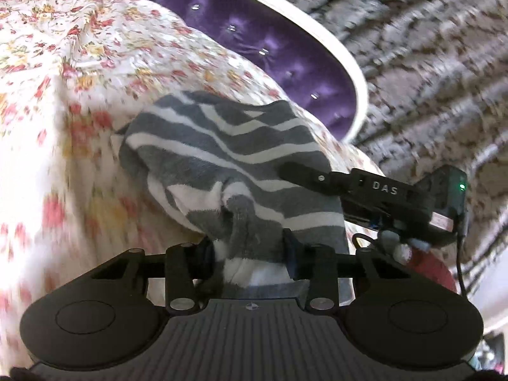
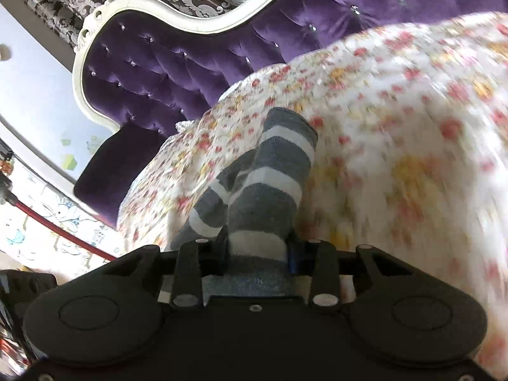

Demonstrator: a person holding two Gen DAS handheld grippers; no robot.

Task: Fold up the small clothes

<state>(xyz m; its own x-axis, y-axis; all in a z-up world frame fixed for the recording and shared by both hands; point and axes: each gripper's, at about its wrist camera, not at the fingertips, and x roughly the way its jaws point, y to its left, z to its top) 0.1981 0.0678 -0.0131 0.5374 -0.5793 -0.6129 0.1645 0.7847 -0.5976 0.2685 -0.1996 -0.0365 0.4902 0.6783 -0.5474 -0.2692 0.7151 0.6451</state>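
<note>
- Two grippers grip one grey-and-white striped garment (image 1: 222,158), a small soft piece of clothing that hangs over the floral bedspread (image 1: 63,63).
- Left gripper (image 1: 250,250): jaws drawn partway in, pads pinching a bunched fold of the striped cloth, which fills the gap between them.
- Right gripper (image 2: 258,250): jaws likewise partway closed, clamped on a striped edge that stretches away from it in the right wrist view.
- From the left wrist view, the right gripper's black finger (image 1: 304,174) presses against the same cloth, near the left one.
- Behind the bedspread stands a purple tufted headboard (image 2: 158,63) with a white frame.
- Patterned wallpaper (image 1: 428,47) lies beyond it; both views are motion-blurred.
</note>
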